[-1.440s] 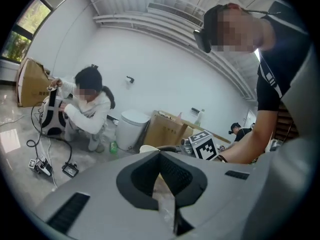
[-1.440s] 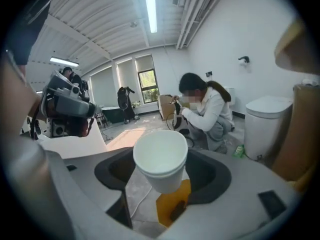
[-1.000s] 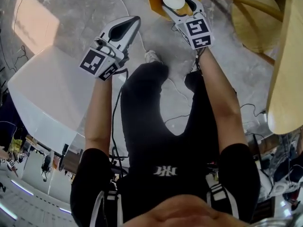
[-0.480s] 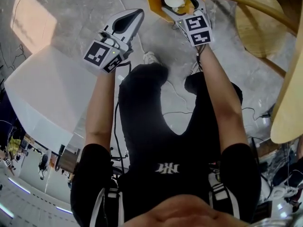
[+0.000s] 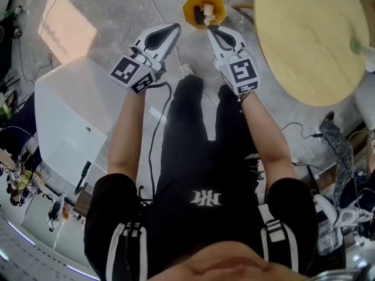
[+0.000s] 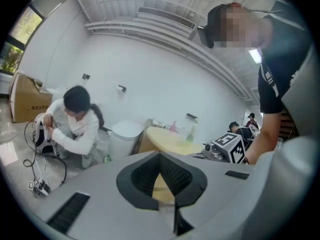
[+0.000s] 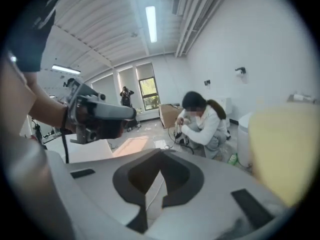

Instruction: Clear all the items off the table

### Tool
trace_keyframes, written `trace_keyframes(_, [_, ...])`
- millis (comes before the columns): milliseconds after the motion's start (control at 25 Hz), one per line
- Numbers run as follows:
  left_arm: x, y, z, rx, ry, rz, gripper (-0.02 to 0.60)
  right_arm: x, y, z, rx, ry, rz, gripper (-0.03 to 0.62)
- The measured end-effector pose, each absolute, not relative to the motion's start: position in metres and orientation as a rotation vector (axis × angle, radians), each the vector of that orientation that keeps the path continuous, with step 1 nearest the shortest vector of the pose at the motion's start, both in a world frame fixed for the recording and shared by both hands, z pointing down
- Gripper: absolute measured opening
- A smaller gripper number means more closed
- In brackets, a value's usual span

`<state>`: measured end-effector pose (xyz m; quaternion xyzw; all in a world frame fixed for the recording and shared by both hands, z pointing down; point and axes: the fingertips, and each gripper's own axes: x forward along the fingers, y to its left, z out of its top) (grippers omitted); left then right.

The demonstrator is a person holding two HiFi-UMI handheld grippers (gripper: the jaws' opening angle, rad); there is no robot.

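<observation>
Status: task partly done, as we judge it.

- Both grippers are held up in front of the body, beside the table [image 5: 304, 40] and off its near edge, neither one over it.
- Left gripper [image 5: 171, 30]: jaws pressed together, with nothing between them in its own view.
- Right gripper [image 5: 214, 33]: jaws have just been closing and now sit together. Nothing is between them.
- The bin [image 5: 188, 7] stands on the floor just beside the table. It holds a cup [image 5: 206, 7] and at least one more item we cannot name. We read these as things already cleared.
- From the head view, most of the table top is bare wood. A green thing [image 5: 355, 45] sits at the far edge of the table, away from the bin.
- The left gripper view shows the table in the distance with a jar [image 6: 190, 126] and a pink thing [image 6: 173, 127] on it. So at least two items remain.

Left to do: go back to the table, take the remaining items from its far edge and carry them off. We cannot count exactly what is left, because the head view cuts off that edge.
</observation>
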<state>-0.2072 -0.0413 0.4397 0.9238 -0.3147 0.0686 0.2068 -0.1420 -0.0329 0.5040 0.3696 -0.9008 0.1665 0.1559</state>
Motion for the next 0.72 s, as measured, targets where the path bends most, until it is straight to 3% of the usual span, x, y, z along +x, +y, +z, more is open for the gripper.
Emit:
trace_keyframes(160, [-0.160, -0.029, 0.327, 2.614, -0.788, 0.131, 0.012, -0.088, -0.003, 0.365, 1.112, -2.615, 0.438, 0.003])
trace_keyframes(400, [-0.041, -0.002, 0.204, 2.753, -0.489, 0.048, 0.012, 0.060, 0.014, 0.209, 1.416, -2.600, 0.175, 0.003])
trace_keyframes(720, [0.086, 0.033, 0.161, 2.780, -0.265, 0.050, 0.012, 0.229, 0.059, 0.161, 1.877, -2.423, 0.088, 0.005])
